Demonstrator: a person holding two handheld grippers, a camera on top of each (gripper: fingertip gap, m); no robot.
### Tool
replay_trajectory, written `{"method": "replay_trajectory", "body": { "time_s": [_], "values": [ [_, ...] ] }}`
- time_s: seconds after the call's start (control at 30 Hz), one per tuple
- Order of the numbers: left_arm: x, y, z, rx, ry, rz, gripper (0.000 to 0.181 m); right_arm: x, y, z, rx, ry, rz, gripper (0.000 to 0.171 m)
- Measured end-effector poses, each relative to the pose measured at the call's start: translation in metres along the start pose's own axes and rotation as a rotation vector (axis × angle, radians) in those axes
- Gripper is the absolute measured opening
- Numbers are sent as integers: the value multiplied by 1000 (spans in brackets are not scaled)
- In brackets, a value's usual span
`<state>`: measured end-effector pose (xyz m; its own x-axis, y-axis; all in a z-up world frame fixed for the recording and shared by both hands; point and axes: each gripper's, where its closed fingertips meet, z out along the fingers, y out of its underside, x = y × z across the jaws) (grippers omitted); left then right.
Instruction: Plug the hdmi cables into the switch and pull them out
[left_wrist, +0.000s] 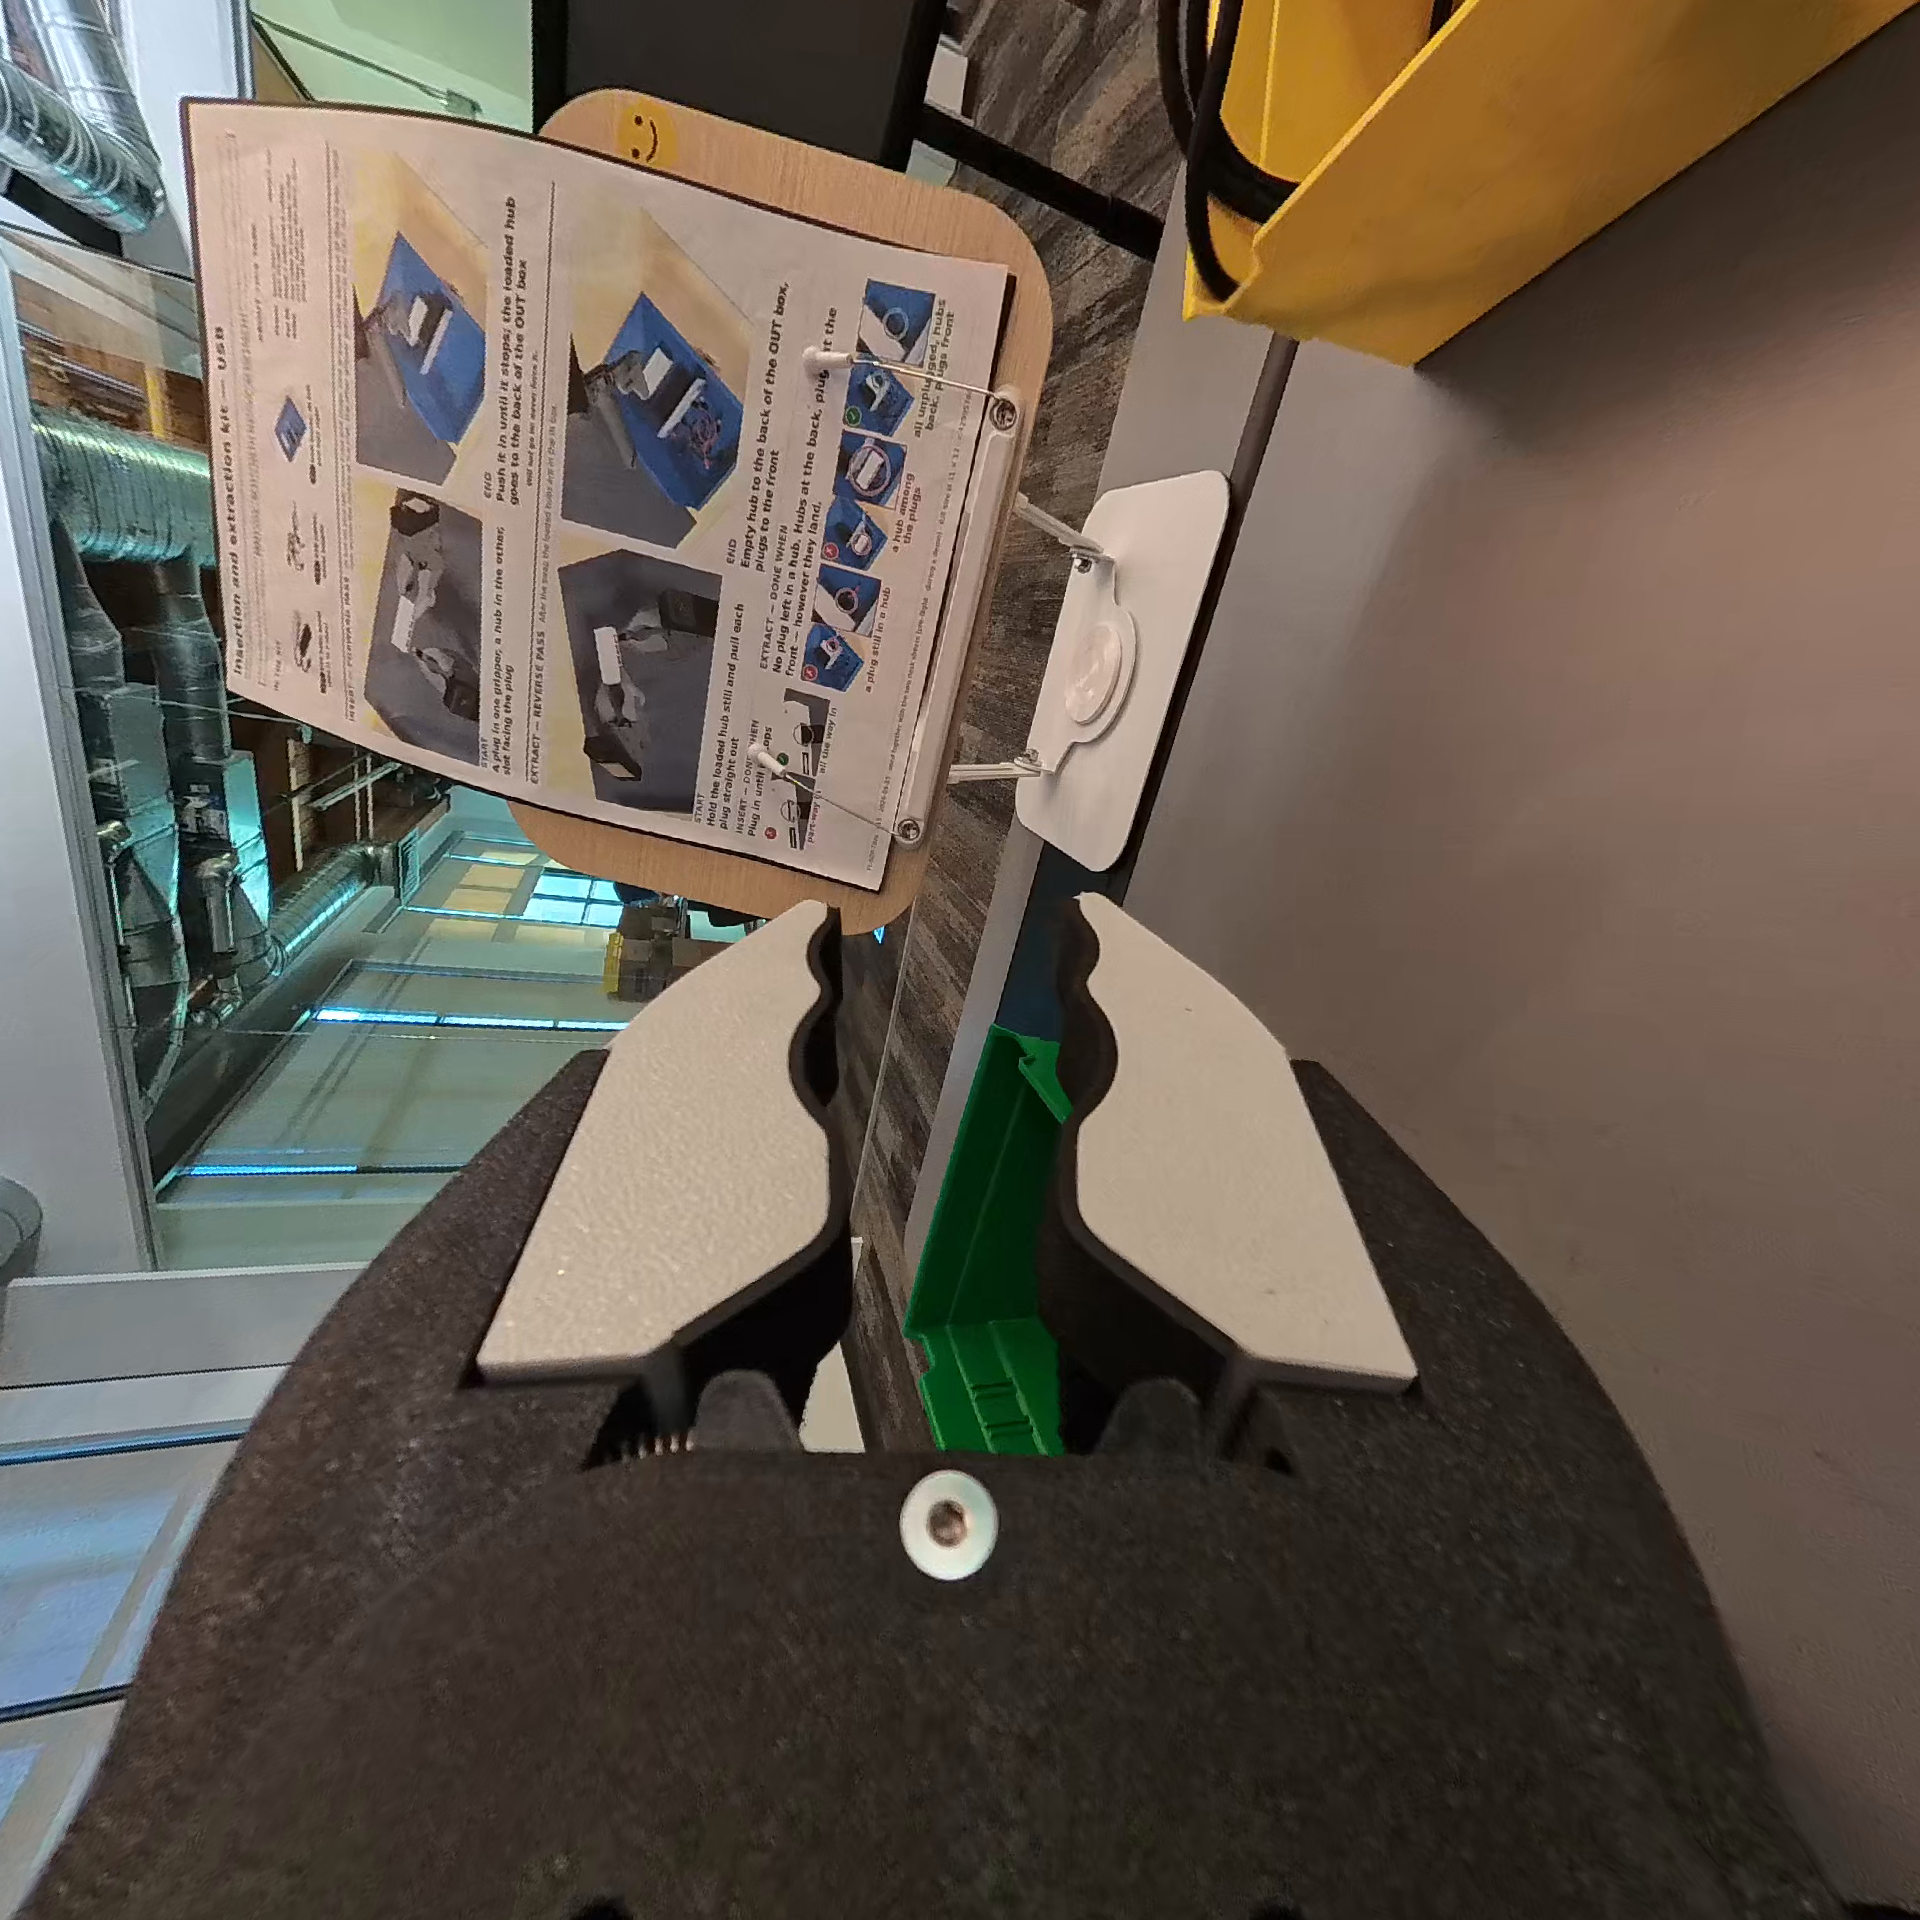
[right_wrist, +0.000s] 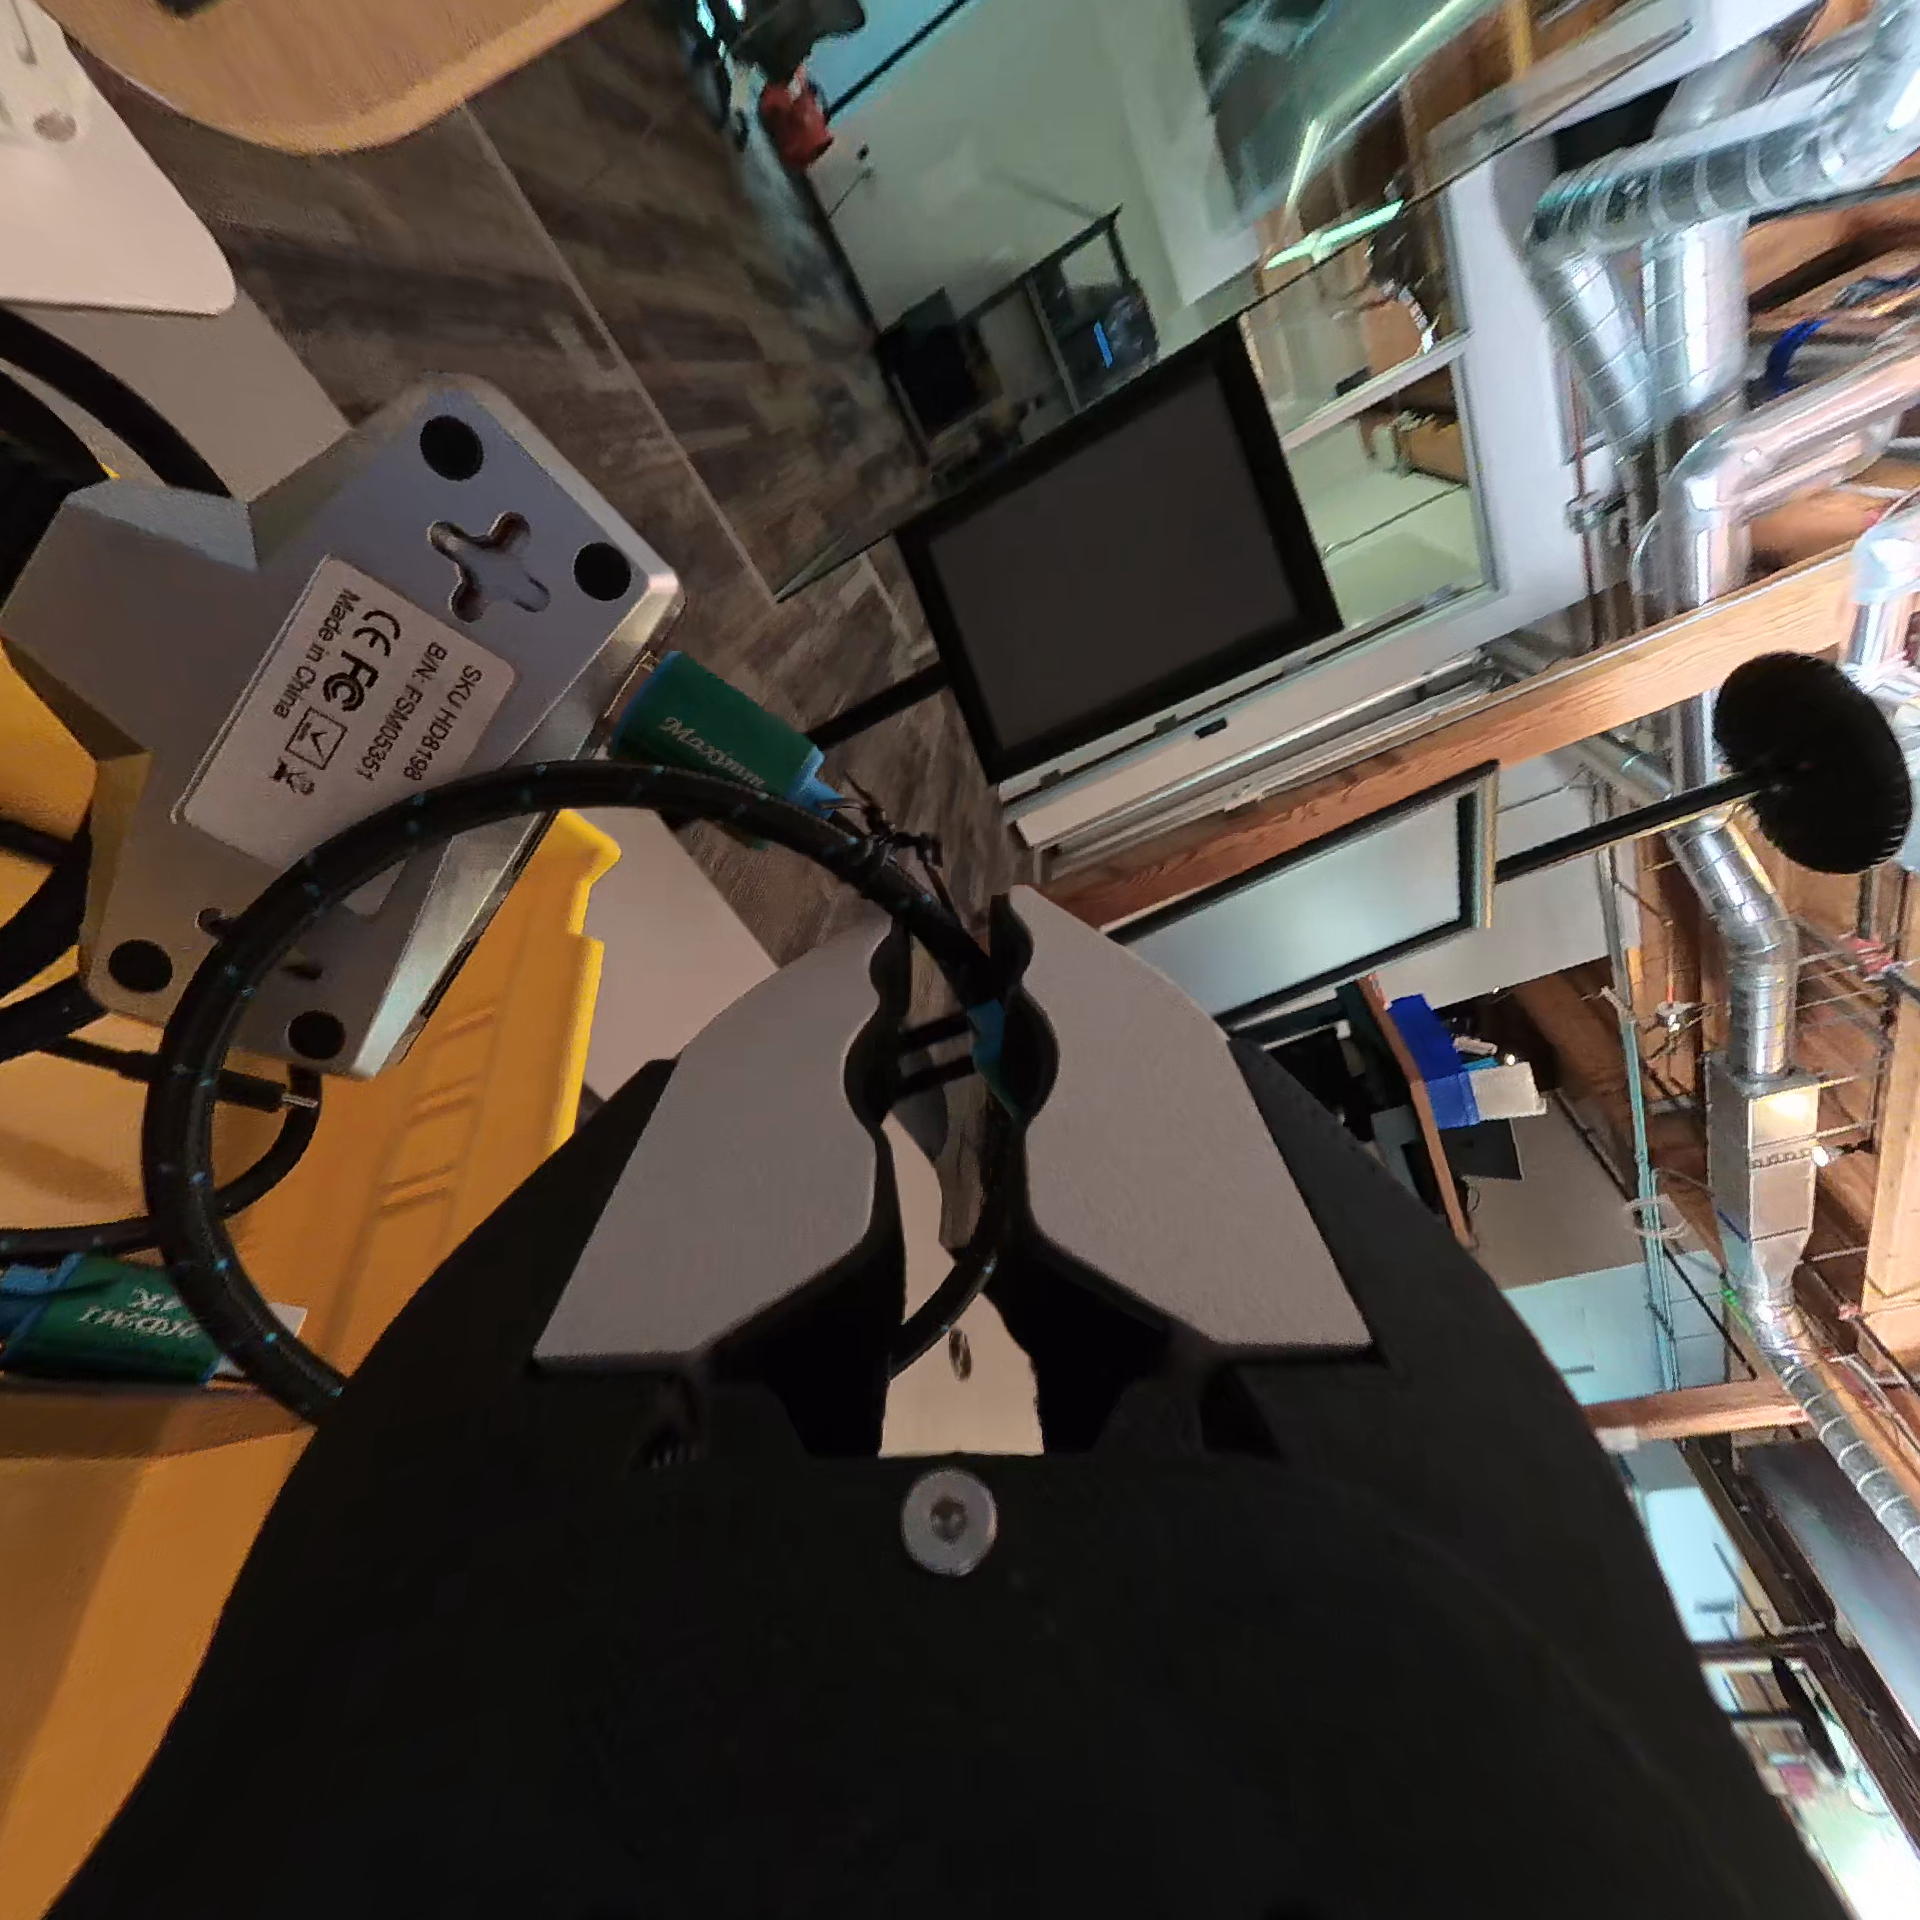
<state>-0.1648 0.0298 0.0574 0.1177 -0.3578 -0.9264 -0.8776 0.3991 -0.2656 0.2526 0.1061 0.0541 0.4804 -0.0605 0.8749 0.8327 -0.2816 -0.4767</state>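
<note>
While the switch hangs with one green plug seated in its edge, the braided cable is pinched near the tips of the right gripper, jaws nearly closed. The left gripper is held open and empty. The cable could be strained, or the hanging switch swung, if pulled by the cord.

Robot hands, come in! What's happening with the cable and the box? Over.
Left gripper open, empty. Right gripper pinching the black braided cable. Green plug seated in the silver switch. Nothing blocking.
</note>
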Motion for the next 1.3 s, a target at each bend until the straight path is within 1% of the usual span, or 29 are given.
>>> {"method": "replay_trajectory", "body": {
  "time_s": [0.27, 0.4, 0.53, 0.6, 0.63, 0.67, 0.73, 0.8, 0.9, 1.03, 1.07, 1.17, 1.23, 1.3],
  "values": [
    [-2, 0, -1, 8, 0, -8, 39, -32, -4, 6, 95, 71, -34, 13],
    [0, 0, 0, 1, 4, 0, 39, -43, -4, 10, 78, 10, -44, 13],
    [1, 0, 0, 0, 9, 0, 39, -54, 11, 18, -25, -146, 41, 14],
    [3, 1, 0, -8, 14, 6, 39, -72, 27, 20, -138, -301, 89, 16],
    [3, 2, 1, -12, 16, 11, 39, -84, 38, 20, -213, -400, 127, 17],
    [4, 2, 1, -14, 19, 14, 39, -91, 50, 18, -299, -462, 173, 19],
    [5, 2, 1, -15, 21, 17, 39, -91, 59, 15, -383, -513, 281, 20],
    [5, 1, 0, -12, 21, 15, 39, -90, 63, 8, -421, -576, 359, 23],
    [4, 0, -2, -9, 17, 14, 39, -89, 66, -1, -451, -637, 427, 27],
    [3, 0, -3, -10, 15, 15, 38, -87, 62, -12, -465, -714, 508, 34],
    [4, 0, -3, -12, 16, 17, 38, -85, 59, -14, -466, -729, 518, 34],
    [5, 0, -3, -15, 19, 22, 38, -89, 57, -21, -504, -803, 526, 44],
    [6, 0, -2, -15, 21, 25, 38, -89, 59, -21, -529, -816, 480, 44],
    [7, -1, -2, -15, 24, 28, 38, -91, 65, -18, -575, -813, 382, 43]
  ]
}}
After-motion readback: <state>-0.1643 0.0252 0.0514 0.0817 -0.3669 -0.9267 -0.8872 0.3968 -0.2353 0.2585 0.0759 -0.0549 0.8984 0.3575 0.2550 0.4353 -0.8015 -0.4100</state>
